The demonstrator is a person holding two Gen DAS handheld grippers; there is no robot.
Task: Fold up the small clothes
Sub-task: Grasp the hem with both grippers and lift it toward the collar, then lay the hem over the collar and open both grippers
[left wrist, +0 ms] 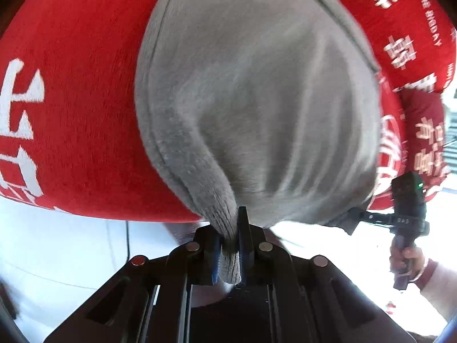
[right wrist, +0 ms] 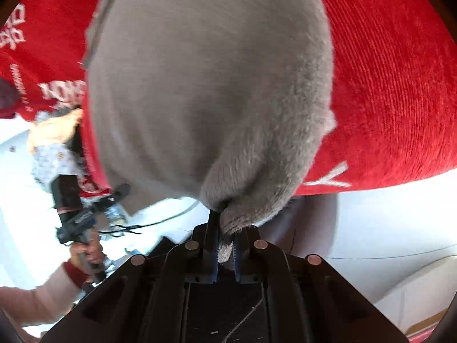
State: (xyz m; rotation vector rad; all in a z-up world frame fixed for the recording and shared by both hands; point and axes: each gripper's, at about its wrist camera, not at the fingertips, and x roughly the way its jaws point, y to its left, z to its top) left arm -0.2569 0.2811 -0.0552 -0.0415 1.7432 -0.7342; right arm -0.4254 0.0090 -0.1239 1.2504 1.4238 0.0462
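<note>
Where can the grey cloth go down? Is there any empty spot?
Both tongs, left and right, pinch the grey cloth. The red blanket is bare on either side of it. The white strip below the blanket's edge is bare too.

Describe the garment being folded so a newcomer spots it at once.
Start at the big red blanket with white lettering. On it lies the grey garment, soft and plain, one bunched corner pinched in the left gripper, another in the right gripper. It alone is grey and unlettered.
</note>
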